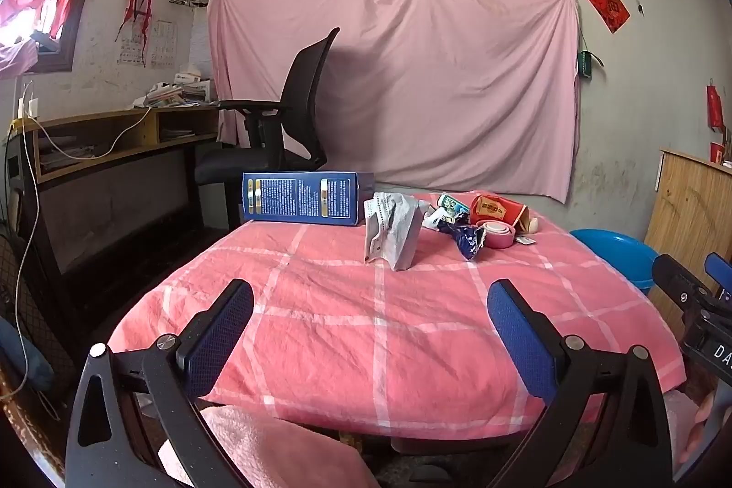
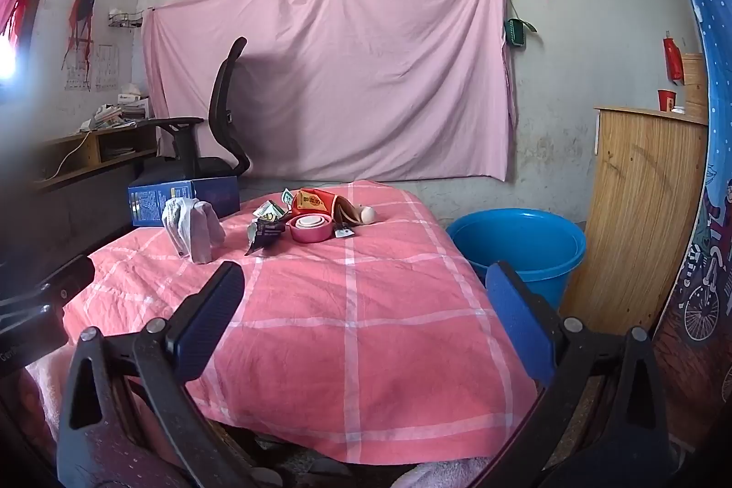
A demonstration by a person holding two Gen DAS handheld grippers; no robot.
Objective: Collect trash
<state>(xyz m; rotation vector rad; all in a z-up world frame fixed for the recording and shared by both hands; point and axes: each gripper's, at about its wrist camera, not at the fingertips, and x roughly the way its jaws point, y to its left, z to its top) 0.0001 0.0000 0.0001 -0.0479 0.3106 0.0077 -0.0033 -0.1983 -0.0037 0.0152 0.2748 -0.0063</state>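
Trash lies at the far end of the table with the pink checked cloth (image 1: 366,332): a crumpled grey-white bag (image 1: 392,229) (image 2: 192,227), a dark blue wrapper (image 1: 464,237) (image 2: 265,234), a pink tape roll (image 1: 496,233) (image 2: 309,227), a red packet (image 1: 496,209) (image 2: 315,201), small green-white wrappers (image 1: 450,205) (image 2: 270,209) and a blue box (image 1: 304,197) (image 2: 183,200). My left gripper (image 1: 370,300) is open and empty over the near table edge. My right gripper (image 2: 366,286) is open and empty, also at the near side. A blue bucket (image 2: 519,243) (image 1: 613,250) stands on the floor right of the table.
A black office chair (image 1: 283,122) stands behind the table at the left, by a wooden desk (image 1: 114,140). A wooden cabinet (image 2: 640,213) stands right of the bucket. A pink sheet (image 1: 393,76) hangs on the back wall. The right gripper's body (image 1: 695,305) shows at the left wrist view's right edge.
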